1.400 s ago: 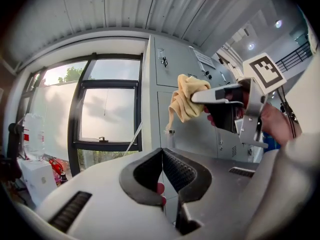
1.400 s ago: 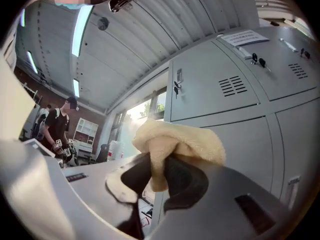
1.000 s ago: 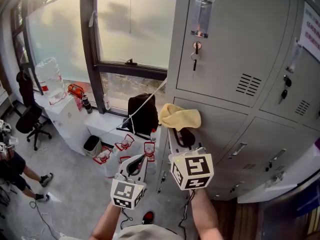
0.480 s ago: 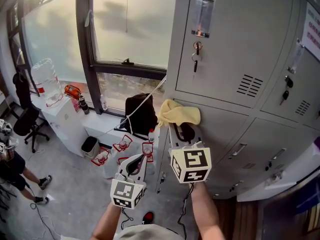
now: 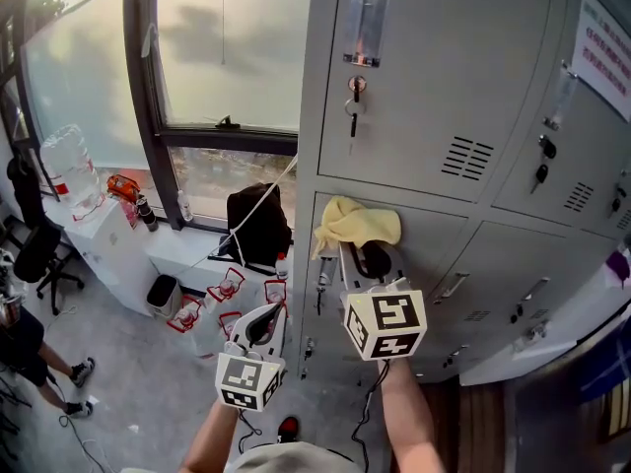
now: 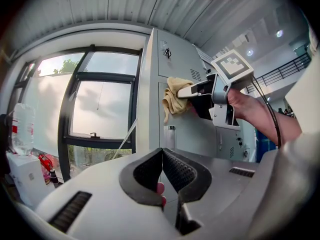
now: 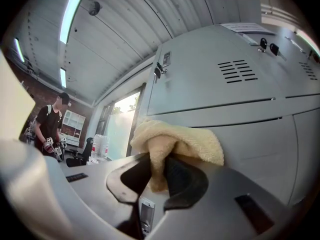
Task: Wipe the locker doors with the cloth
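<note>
A yellow cloth [image 5: 353, 223] is pinched in my right gripper [image 5: 357, 252] and pressed against the upper left corner of a grey locker door [image 5: 424, 254] in the second row. From the right gripper view the cloth [image 7: 172, 145] bulges out of the shut jaws, flat against the door [image 7: 260, 134]. My left gripper [image 5: 264, 325] hangs lower and to the left, away from the lockers, jaws together with nothing between them [image 6: 162, 171]. In the left gripper view the cloth [image 6: 173, 95] and the right gripper [image 6: 210, 91] show against the locker.
The upper locker door [image 5: 444, 87] has a key [image 5: 353, 106] hanging in its lock. A window [image 5: 222, 62] stands left of the lockers. Below it are a black backpack [image 5: 254, 227], a water jug [image 5: 71, 166] and a small bin [image 5: 160, 292]. A person [image 7: 50, 126] stands far off.
The view has swung left, so the lockers fill more of the frame. The right gripper and cloth stay on the second-row door's top left; the left gripper has barely moved.
</note>
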Tool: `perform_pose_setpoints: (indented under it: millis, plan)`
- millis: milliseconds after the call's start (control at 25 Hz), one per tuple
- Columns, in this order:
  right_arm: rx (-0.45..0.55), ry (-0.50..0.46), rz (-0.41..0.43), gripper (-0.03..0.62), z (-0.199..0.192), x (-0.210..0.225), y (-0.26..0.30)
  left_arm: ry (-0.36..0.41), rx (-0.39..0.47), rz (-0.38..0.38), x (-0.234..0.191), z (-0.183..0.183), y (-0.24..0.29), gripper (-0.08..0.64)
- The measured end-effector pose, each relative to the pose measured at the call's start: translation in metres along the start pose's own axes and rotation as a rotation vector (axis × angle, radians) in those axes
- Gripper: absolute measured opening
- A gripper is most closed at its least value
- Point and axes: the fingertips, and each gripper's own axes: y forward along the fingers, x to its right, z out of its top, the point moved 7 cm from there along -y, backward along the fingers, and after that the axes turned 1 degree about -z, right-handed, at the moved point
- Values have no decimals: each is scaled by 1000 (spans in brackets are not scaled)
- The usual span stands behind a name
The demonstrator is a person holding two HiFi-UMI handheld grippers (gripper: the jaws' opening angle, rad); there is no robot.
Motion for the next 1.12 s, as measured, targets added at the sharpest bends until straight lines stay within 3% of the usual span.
perform_pose_setpoints:
  millis: [440, 1120]
  plan:
    - [-37, -9, -151, 75, -3, 61, -40, -3, 1, -88, 27, 1, 21, 23]
    - [-72, -26, -302, 75, -7, 122, -80, -6, 7, -162, 49, 3, 40, 23]
